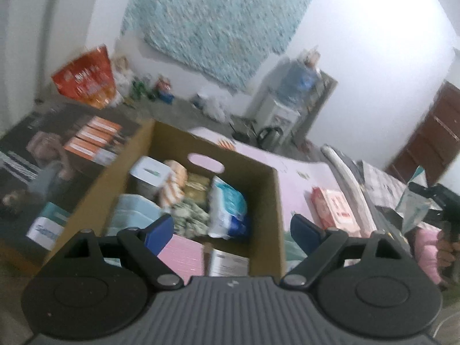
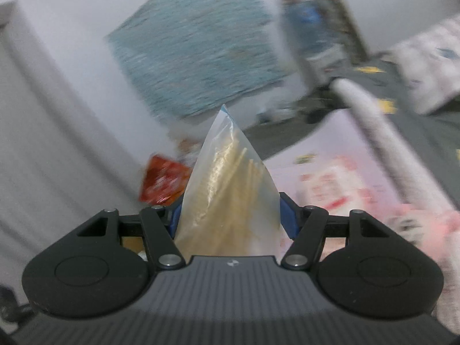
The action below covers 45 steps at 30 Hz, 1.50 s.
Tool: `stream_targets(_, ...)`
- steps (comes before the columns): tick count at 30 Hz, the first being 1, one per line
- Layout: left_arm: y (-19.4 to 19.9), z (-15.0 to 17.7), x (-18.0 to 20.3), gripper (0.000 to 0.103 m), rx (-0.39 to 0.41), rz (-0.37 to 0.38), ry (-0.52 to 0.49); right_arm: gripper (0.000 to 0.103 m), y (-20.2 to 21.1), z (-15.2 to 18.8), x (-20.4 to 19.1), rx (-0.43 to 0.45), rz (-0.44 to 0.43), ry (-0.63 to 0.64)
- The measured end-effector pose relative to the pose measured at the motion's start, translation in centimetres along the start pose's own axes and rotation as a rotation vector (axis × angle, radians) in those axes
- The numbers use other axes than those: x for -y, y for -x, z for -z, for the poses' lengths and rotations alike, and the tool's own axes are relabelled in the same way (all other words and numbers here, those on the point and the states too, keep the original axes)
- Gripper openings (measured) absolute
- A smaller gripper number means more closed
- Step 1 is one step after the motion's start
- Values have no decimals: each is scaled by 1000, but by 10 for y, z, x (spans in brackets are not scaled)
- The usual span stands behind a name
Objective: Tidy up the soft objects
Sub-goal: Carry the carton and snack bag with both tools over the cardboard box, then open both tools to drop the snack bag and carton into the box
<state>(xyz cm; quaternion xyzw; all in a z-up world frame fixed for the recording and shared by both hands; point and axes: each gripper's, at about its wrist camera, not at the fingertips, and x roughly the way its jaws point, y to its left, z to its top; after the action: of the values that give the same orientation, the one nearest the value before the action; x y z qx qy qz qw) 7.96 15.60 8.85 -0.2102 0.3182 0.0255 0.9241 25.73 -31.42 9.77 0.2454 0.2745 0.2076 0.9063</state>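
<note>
An open cardboard box [image 1: 267, 201] lies just ahead of my left gripper [image 1: 233, 233] and holds several soft packs, among them a blue-and-white pack [image 1: 227, 207] and a white tub [image 1: 149, 172]. The left gripper hangs above the box's near edge, its blue pads wide apart and open with nothing between them. A pink pack [image 1: 335, 210] rests on the pink sheet [image 1: 290, 172] to the right of the box. My right gripper [image 2: 230, 218] is shut on a clear plastic bag [image 2: 230, 184] of pale yellow sticks, held up in the air. That bag [image 1: 414, 204] also shows at the right edge of the left wrist view.
A dark table with orange boxes [image 1: 95, 138] is left of the box. A red-orange bag [image 1: 86, 77] stands behind it. A water dispenser [image 1: 290, 97] and a teal blanket [image 1: 218, 26] are at the far wall, a brown door [image 1: 431, 135] at right. A hand [image 1: 445, 253] grips the right tool.
</note>
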Motion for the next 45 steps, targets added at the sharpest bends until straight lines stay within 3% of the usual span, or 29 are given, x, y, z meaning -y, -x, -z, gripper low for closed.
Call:
stream_targets(4,24,8,-26,90,66,-45,40,63,-19,18,-76,-83,-144,113)
stream_targets(11,54,29,-80,90,127,-139,140,63,-104,85,-208,-364,-372,294)
stream_targets(16,73,44,-115,90,156,-193,207,63,-170,159,-291,-568,-405,494)
stream_targets(20,82,53,-141,90,166,-227,257,63,-210,228,-338,-694,-368,688)
stream_targets(24,84,59,-160,90,160,-241,291,65,-235,283,-360,-763,-301,848)
stream_targets(28,82,62,-171,90,154,-231,308,72,-248,316,-364,-841,-275,904)
stream_targets(31,80,63,-174,90,154,-225,311,79,-258,305,-349,-854,-310,838)
stream_targets(35,77,66,-176,90,147,-217,316,79,-255,279,-341,-813,-341,732)
stream_targets(36,77,67,-176,90,146,-213,316,77,-255,272,-338,-806,-347,696)
stream_targets(38,74,68,-178,90,146,-208,317,56,-257,263,-331,-816,-354,631)
stream_targets(40,73,68,-178,90,146,-207,318,46,-263,263,-326,-845,-349,589)
stream_targets(45,70,71,-177,90,137,-205,325,39,-283,291,-316,-923,-329,547)
